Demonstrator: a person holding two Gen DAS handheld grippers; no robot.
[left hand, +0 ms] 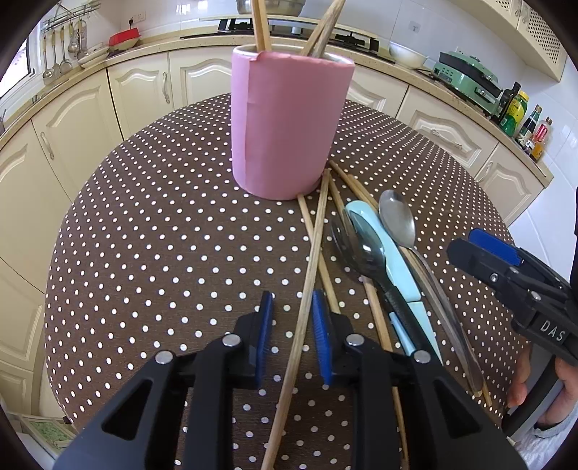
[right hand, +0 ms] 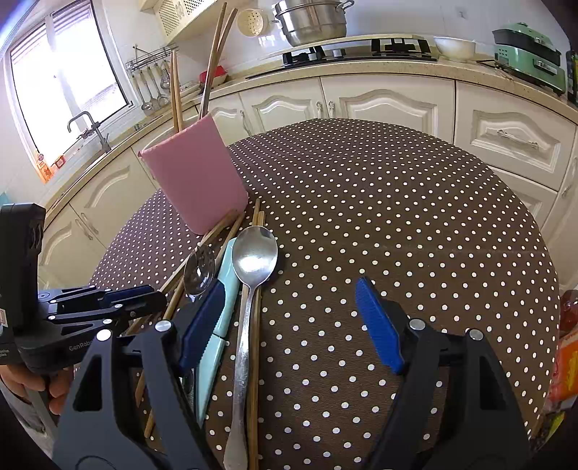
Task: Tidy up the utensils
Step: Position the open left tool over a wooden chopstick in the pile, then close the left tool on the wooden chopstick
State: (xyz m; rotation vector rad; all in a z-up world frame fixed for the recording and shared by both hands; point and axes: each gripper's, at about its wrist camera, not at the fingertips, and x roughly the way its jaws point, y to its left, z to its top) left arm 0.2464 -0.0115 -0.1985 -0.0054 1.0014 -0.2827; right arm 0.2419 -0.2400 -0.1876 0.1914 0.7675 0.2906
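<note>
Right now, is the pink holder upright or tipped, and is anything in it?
Upright: the pink holder stands on its base on the dotted tablecloth, with chopsticks sticking out of its open top.

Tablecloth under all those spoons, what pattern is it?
The tablecloth is brown with white polka dots, clearest in the right wrist view.

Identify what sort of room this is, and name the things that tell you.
Most likely a home kitchen: a black gas hob with a steel stockpot on the counter, cream panelled cabinet doors and a sink tap by the window.

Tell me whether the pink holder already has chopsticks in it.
Yes: several chopsticks stand upright out of the pink holder's open top.
</note>
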